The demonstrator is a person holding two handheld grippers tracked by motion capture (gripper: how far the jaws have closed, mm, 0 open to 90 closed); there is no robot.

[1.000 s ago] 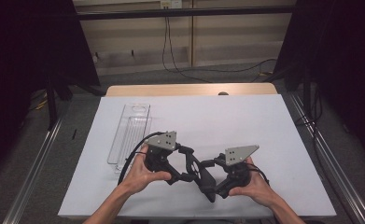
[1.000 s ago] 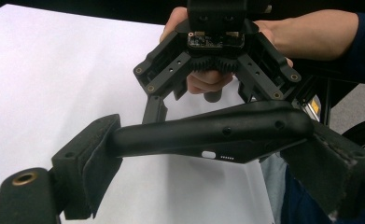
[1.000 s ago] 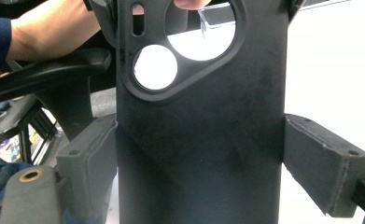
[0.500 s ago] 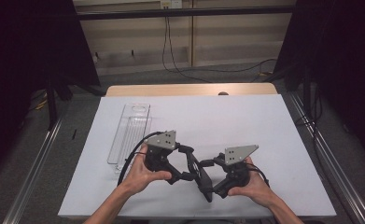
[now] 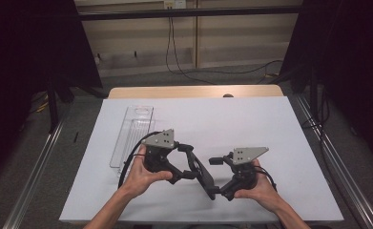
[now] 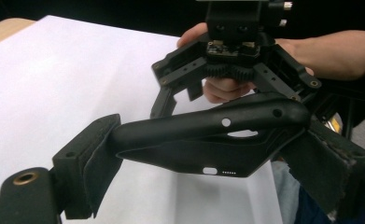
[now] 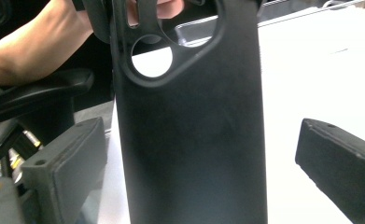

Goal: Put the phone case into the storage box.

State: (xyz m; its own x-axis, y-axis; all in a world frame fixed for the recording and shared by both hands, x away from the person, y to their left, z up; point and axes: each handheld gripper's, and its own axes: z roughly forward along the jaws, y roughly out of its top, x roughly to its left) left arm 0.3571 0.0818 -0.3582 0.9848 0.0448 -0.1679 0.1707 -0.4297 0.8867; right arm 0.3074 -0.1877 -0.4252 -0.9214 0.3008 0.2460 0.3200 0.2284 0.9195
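Near the front edge of the table (image 5: 127, 200), one black phone case (image 5: 204, 172) is held up between two grippers. In the high view it is seen edge-on as a dark slanting strip, so its shape is hard to make out there, and its lower end is lost against the right gripper (image 5: 220, 177).

In the right gripper view the case (image 7: 194, 135) is cut off at the bottom. Its back is matte and plain, with a rounded camera opening near the top through which the white cover is seen. It stands between that gripper's two pads (image 7: 70, 158). These have just been opening: a gap is seen on each side, so they stand wide and press on nothing.

In the left gripper view the case (image 6: 203, 140) is clamped across its width by the left gripper (image 5: 181, 164). Small port holes are seen along its rim.

Farther off, by the left edge, one clear plastic tray (image 5: 131, 136) lies flat, partly covered by the left gripper and its cable.
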